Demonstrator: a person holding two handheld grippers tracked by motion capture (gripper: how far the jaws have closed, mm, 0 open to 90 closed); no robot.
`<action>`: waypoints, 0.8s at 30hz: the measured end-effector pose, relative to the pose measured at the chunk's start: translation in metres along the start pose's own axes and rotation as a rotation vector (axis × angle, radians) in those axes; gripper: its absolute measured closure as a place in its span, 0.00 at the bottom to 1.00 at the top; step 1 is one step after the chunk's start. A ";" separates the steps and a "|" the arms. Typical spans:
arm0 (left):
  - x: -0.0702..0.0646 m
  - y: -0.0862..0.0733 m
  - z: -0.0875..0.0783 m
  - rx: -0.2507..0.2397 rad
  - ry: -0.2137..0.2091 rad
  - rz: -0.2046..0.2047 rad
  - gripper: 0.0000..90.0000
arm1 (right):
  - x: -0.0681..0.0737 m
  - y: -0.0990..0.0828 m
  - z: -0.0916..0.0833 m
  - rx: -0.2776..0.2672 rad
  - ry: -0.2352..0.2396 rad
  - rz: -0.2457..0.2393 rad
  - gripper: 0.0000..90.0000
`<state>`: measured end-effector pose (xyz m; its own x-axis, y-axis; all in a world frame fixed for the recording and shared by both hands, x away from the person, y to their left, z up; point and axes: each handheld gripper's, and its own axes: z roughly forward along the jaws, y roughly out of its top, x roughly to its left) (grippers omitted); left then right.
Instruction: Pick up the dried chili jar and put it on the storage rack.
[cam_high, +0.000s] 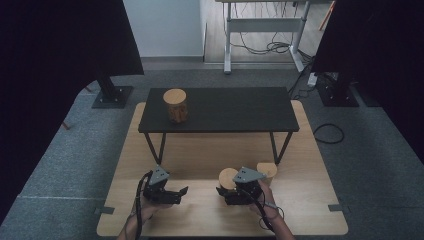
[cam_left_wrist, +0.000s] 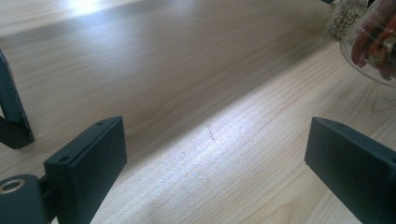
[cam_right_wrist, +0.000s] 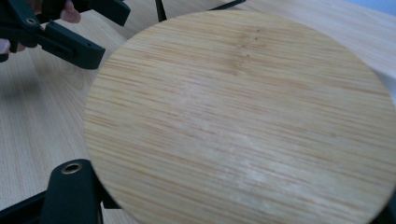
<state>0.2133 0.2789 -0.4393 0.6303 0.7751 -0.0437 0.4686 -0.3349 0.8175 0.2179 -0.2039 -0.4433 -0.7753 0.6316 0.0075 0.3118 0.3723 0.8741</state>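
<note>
A glass jar with a round bamboo lid (cam_high: 228, 177) stands near the front of the wooden table (cam_high: 210, 155). My right gripper (cam_high: 227, 193) is shut on the jar just below the lid. In the right gripper view the lid (cam_right_wrist: 243, 116) covers most of the picture, and one of the gripper's black fingers (cam_right_wrist: 70, 196) shows under its lower left rim. My left gripper (cam_high: 179, 195) is open with nothing between its fingers, left of the jar and apart from it. Its wide-apart jaws frame bare wood (cam_left_wrist: 215, 154). The held jar's glass wall (cam_left_wrist: 373, 46) shows reddish contents.
A second lidded jar (cam_high: 267, 170) stands just right of the held one; pale beans (cam_left_wrist: 345, 18) fill it. A low black bench (cam_high: 220, 109) spans the table's far half and carries a third lidded jar (cam_high: 175, 106) at its left end. Grey carpet surrounds the table.
</note>
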 end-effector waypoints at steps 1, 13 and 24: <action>0.000 0.000 0.000 0.000 -0.001 0.002 0.06 | 0.000 0.001 -0.001 -0.002 0.000 -0.003 0.28; -0.002 0.001 0.000 0.003 0.000 0.010 0.06 | -0.004 0.013 -0.011 -0.026 -0.009 -0.004 0.28; -0.003 0.000 0.000 -0.003 0.007 0.007 0.06 | -0.007 0.018 -0.015 -0.038 -0.012 0.002 0.28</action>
<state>0.2116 0.2769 -0.4393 0.6289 0.7767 -0.0341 0.4627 -0.3386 0.8193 0.2205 -0.2120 -0.4198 -0.7681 0.6403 0.0039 0.2923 0.3451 0.8919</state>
